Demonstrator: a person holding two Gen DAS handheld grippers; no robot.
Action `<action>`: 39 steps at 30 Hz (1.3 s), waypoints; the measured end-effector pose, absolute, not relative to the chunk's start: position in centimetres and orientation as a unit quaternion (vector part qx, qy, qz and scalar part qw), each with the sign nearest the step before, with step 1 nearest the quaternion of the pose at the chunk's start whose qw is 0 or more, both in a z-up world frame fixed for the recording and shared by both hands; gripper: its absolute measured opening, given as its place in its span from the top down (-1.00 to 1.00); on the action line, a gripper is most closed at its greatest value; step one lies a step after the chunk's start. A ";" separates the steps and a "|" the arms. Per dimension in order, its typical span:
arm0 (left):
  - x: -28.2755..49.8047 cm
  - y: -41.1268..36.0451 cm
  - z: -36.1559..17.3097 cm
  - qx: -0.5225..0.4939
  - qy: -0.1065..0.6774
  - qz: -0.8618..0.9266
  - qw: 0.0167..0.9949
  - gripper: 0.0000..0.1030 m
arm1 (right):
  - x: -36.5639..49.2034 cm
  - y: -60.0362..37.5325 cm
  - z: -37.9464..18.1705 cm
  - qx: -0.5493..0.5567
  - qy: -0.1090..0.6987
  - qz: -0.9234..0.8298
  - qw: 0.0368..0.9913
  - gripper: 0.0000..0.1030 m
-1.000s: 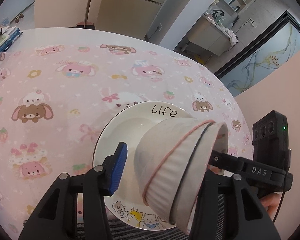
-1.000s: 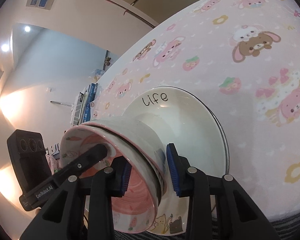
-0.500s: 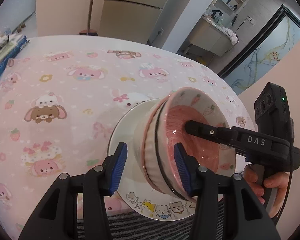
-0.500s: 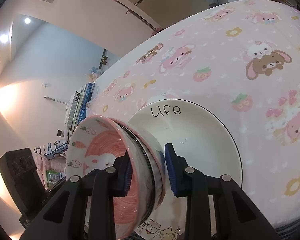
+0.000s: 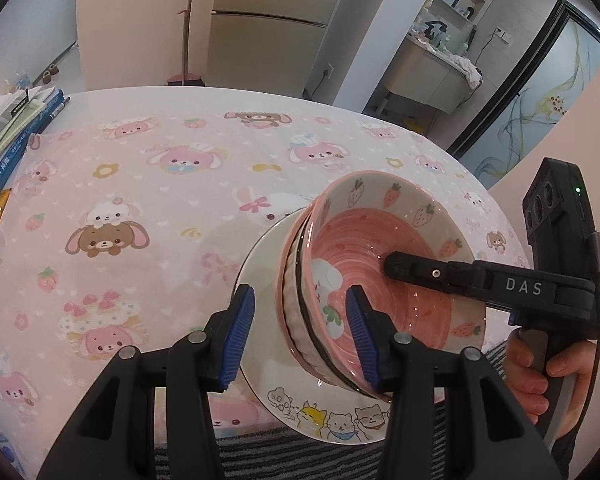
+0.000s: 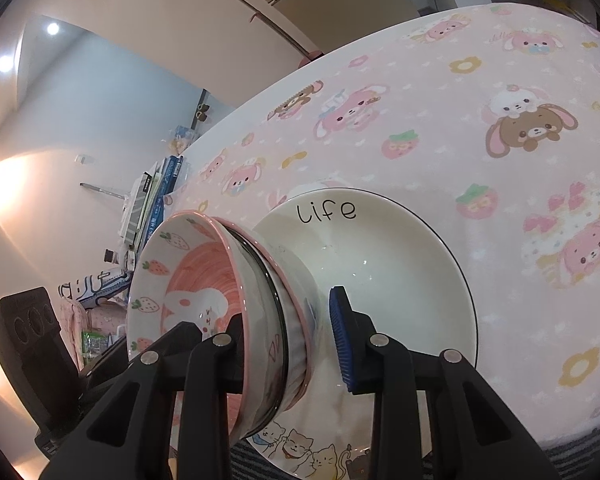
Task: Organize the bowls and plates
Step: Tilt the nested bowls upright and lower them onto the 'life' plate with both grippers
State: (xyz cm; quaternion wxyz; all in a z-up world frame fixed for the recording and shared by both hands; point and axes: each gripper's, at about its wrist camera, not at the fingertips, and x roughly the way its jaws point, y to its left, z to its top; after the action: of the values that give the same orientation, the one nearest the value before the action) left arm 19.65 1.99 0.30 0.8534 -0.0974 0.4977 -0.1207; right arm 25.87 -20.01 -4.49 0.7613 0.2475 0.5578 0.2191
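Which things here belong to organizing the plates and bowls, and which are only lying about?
Belong to the job:
- stacked pink bowls, tilted, held above the plate
- white plate marked "life"
- left tool
- right tool

Just lying about:
- books at the table edge
- broom against the wall
- cartoon tablecloth

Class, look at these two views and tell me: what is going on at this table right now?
A person holds a gripper in each hand over a pink cartoon tablecloth. Both the left gripper and the right gripper straddle the walls of nested bowls, each with one finger inside and one outside. The bowls are tilted on their side above a white plate marked "life". They are not yet set down flat.
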 end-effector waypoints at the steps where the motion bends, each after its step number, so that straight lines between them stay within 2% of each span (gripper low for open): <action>1: 19.7 2.1 0.3 -0.097 0.497 -0.119 0.854 0.12 | 25.9 -20.0 -4.5 0.247 0.559 0.221 0.760 0.38; 7: 20.2 2.4 0.2 -0.100 0.502 -0.117 0.851 0.12 | 25.2 -20.1 -4.8 0.258 0.567 0.223 0.750 0.38; 12: 21.7 2.3 -0.1 -0.091 0.504 -0.096 0.853 -0.05 | 23.3 -20.4 -4.9 0.257 0.579 0.221 0.742 0.38; 18: 21.7 1.6 0.1 -0.089 0.505 -0.118 0.850 -0.06 | 21.1 -20.2 -5.4 0.262 0.599 0.241 0.717 0.38; 26: 21.2 0.3 0.9 -0.073 0.501 -0.128 0.853 0.00 | 20.3 -20.1 -3.5 0.230 0.577 0.228 0.750 0.38; 30: 21.0 0.2 1.9 -0.073 0.492 -0.134 0.857 0.02 | 21.5 -20.6 -2.4 0.222 0.544 0.226 0.777 0.38; 39: 22.4 0.2 1.9 -0.067 0.493 -0.111 0.860 0.02 | 25.4 -19.8 -1.7 0.215 0.533 0.242 0.782 0.37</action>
State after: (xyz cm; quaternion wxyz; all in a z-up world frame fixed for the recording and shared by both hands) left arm 22.40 0.15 1.87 0.8600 -0.0670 0.4934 -0.1115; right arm 25.36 -19.77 -1.70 0.7819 0.2145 0.5329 0.2422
